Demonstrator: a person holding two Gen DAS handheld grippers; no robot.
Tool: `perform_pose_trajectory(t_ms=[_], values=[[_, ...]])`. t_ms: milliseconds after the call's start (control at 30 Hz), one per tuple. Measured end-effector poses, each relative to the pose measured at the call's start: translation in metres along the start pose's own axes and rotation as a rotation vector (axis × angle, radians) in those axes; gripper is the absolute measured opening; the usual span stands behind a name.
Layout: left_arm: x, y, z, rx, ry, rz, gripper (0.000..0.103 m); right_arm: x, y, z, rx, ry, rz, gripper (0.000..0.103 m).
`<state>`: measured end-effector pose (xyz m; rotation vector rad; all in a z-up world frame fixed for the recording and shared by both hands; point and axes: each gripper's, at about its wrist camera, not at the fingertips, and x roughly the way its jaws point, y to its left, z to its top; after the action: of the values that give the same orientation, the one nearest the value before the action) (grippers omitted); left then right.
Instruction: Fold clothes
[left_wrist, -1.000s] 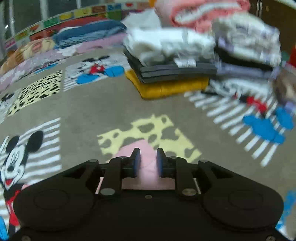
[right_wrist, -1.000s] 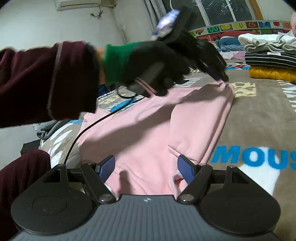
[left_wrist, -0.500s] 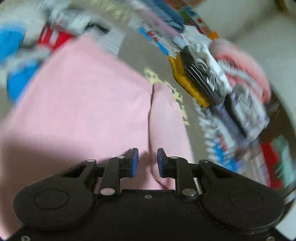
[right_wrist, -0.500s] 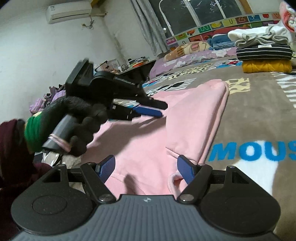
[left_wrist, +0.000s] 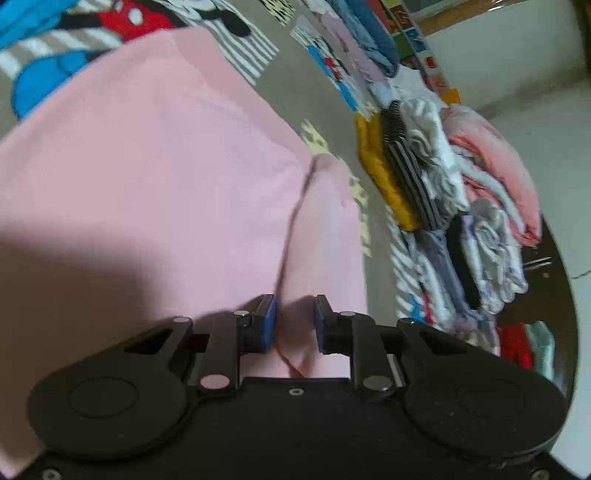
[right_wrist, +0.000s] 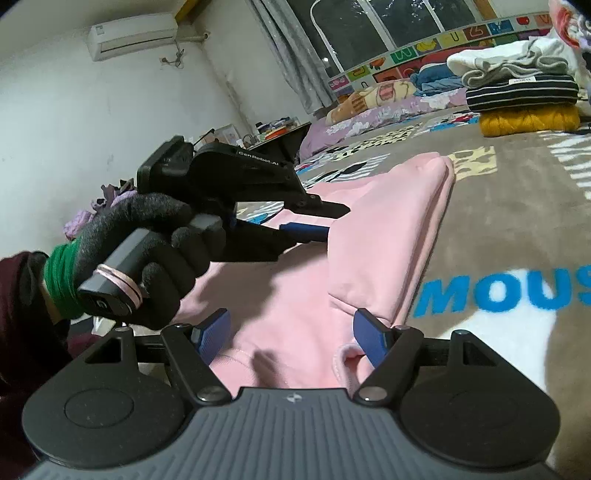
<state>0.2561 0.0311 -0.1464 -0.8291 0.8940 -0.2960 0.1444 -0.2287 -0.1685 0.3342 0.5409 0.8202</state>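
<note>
Pink sweatshirt (left_wrist: 166, 166) is lying spread on the cartoon-print blanket (left_wrist: 332, 96), with one side panel already turned in over the body.

In the left wrist view, the left gripper (left_wrist: 294, 325) is pointing down at the inner edge of that panel. Its jaws have just been closing, yet they are showing a narrow gap. A raised ridge of pink cloth is sitting between the blue pads, and I cannot see them clamping it. Stacks of folded clothes (left_wrist: 424, 173) are waiting well apart, at the far edge of the blanket.

In the right wrist view, a gloved hand (right_wrist: 147, 251) is holding the left gripper low over the middle of the sweatshirt, where its tips are meeting the panel's edge. The right gripper (right_wrist: 291, 336) is hovering at the near hem with its jaws spread wide. It is holding nothing, though a rolled bit of hem is lying just beside its right pad.

Judging from this, the step in hand is securing the fold line before the next fold. Doing it well probably means biting both layers of the ridge rather than only the top skin. The right gripper should be taking the hem at a matching point, and the two should be lifting together so the panel is not sliding open.
</note>
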Motion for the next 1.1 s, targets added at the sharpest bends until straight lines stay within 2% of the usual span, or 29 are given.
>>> perform_pose_trajectory(t_ms=[33,133,200,233,300,467,567,667,700,767,800,900,967,1100], values=[[0.000,-0.004,0.000,0.034,-0.002,-0.005,0.000,0.000,0.000,0.000,0.003,0.001,0.002,0.073],[-0.007,-0.036,0.007,0.299,-0.017,0.015,0.000,-0.001,-0.003,0.000,0.016,0.007,0.002,0.068],[-0.008,-0.050,0.010,0.437,-0.007,0.037,0.000,-0.003,-0.006,0.000,0.032,0.009,0.002,0.062],[-0.005,-0.052,0.013,0.473,0.018,0.053,0.000,-0.003,-0.008,0.000,0.042,0.008,0.004,0.061],[-0.003,-0.049,0.013,0.530,0.003,0.123,0.000,-0.004,-0.009,0.000,0.047,0.010,0.005,0.060],[-0.027,-0.034,0.017,0.447,-0.100,0.138,0.000,-0.005,-0.001,-0.002,0.000,0.012,-0.016,0.063],[-0.035,-0.044,0.000,0.490,-0.092,0.092,0.000,-0.005,0.007,-0.003,-0.058,0.016,-0.027,0.068],[-0.028,-0.052,-0.020,0.550,-0.043,0.029,0.000,-0.005,0.010,-0.002,-0.077,0.013,-0.031,0.069],[-0.020,-0.052,-0.027,0.594,-0.031,0.069,0.005,-0.006,0.011,-0.001,-0.078,0.011,-0.031,0.070],[0.000,-0.051,-0.042,0.694,-0.010,0.186,0.005,-0.007,0.013,0.000,-0.085,0.006,-0.031,0.070],[0.004,-0.049,-0.046,0.725,-0.018,0.212,0.005,-0.008,0.014,0.001,-0.092,0.005,-0.030,0.070],[-0.012,-0.052,-0.047,0.668,-0.053,0.121,0.005,-0.015,0.021,0.001,-0.122,-0.002,-0.029,0.070],[-0.021,-0.059,-0.053,0.694,-0.068,0.095,0.005,-0.022,0.025,0.002,-0.141,-0.016,-0.021,0.070],[-0.021,-0.067,-0.066,0.733,-0.037,0.055,0.005,-0.028,0.028,0.002,-0.168,-0.020,-0.020,0.070]])
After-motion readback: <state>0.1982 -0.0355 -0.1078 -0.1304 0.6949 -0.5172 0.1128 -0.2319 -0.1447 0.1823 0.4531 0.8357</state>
